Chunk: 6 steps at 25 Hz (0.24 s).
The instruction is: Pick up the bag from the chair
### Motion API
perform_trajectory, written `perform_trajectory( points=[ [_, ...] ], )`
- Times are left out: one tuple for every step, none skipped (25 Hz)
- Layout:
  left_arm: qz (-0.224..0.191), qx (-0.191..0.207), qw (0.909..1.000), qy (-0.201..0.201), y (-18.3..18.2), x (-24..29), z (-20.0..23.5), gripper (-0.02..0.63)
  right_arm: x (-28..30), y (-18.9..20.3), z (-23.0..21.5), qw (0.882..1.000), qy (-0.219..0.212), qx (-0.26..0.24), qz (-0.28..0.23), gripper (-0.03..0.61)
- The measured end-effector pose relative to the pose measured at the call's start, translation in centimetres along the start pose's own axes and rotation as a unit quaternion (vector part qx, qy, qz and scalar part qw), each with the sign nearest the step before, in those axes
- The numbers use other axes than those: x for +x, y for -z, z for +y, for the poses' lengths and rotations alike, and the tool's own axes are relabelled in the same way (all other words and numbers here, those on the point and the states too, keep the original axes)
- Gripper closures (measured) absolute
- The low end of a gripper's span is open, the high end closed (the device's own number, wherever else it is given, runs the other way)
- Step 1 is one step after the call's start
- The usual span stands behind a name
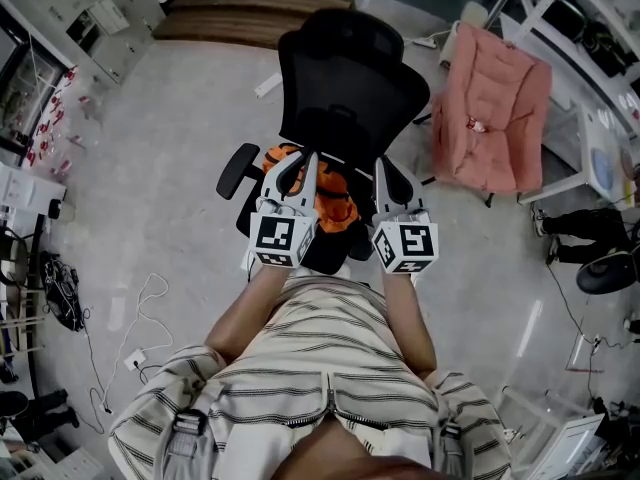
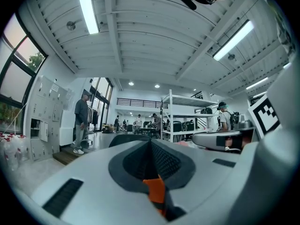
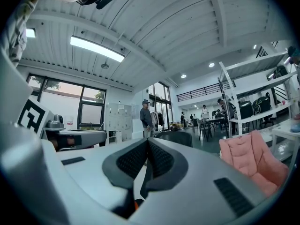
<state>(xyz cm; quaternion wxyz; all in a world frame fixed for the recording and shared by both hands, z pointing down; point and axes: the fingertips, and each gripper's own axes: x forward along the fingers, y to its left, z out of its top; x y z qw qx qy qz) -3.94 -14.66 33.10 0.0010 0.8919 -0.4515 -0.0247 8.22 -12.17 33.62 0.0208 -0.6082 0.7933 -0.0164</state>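
— Orange fabric bag [image 1: 335,203]: where does it lie?
— On the seat of the black mesh-backed office chair [image 1: 350,78], crumpled low against the backrest, in the middle of the head view. The chair stands on a pale grey concrete floor [image 1: 160,188].
— And the left gripper [image 1: 303,163]?
— It reaches level over the left part of the bag, its marker cube nearest the person. In the left gripper view its jaws are pressed together. The ribbed black pads [image 2: 164,161] meet along one seam, and an orange strip of the bag sits pinched in the lower end of that seam.
— The right gripper [image 1: 388,168]?
— It lies beside the left one, along the bag's right edge, over the seat. In the right gripper view its jaw tips meet. Below the tips a narrow slit shows between the pads, with only a speck of orange at the bottom of it. Whether that speck is gripped I cannot tell.
— What is around the chair?
— A pink padded folding chair [image 1: 490,108] stands to the right, well apart. A low brown wooden step [image 1: 250,13] lies beyond the backrest. The person's striped cream shirt [image 1: 330,368] fills the bottom of the head view, with both forearms running up to the grippers
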Motion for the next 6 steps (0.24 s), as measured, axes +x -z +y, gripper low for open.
perform_trajectory(
  points=[
    [0.000,0.000,1.0000,0.000,0.02,0.04,0.03,0.588,0.03,-0.01,0.02,1.000,-0.001,0.000,-0.001,0.561],
    [0.000,-0.001,1.0000,0.000,0.02,0.10,0.10,0.588,0.09,-0.05,0.07,1.000,-0.002,0.000,-0.002,0.561],
    [0.000,-0.002,1.0000,-0.001,0.02,0.14,0.20,0.588,0.17,-0.07,0.13,1.000,-0.004,0.000,-0.002,0.561],
    [0.000,-0.003,1.0000,-0.001,0.02,0.18,0.30,0.588,0.25,-0.08,0.18,1.000,-0.005,-0.001,-0.003,0.561],
    [0.001,-0.003,1.0000,-0.002,0.02,0.22,0.41,0.588,0.33,-0.07,0.22,1.000,-0.005,-0.001,-0.003,0.561],
    [0.001,-0.004,1.0000,-0.003,0.02,0.25,0.52,0.588,0.41,-0.06,0.27,1.000,-0.006,-0.002,-0.003,0.560]
  ],
)
